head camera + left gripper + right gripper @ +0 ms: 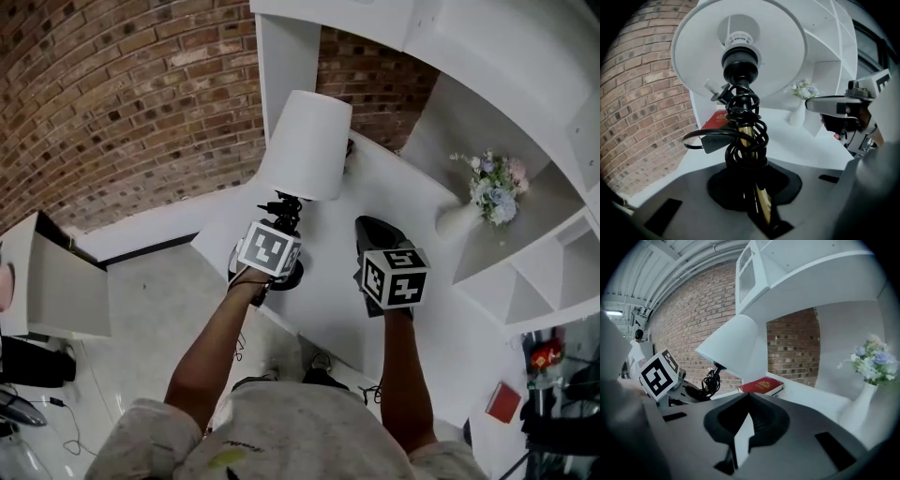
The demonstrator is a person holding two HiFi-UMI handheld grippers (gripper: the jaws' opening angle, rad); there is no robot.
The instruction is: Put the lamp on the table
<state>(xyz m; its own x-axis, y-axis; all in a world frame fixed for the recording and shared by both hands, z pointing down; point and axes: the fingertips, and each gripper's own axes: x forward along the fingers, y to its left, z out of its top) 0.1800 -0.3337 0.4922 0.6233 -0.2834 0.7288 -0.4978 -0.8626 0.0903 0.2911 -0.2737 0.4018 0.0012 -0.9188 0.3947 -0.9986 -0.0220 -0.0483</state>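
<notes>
Left gripper (284, 217) is clamped on the lamp (307, 145) by its brass stem, holding it just above the near-left edge of the table (380, 183). Right gripper (377, 228) hovers over the table too, jaws a crack apart, nothing in them.

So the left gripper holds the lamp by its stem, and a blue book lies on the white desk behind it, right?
Not blue: the book is red, as the right gripper view shows. The left gripper does hold the lamp by its stem.
</notes>
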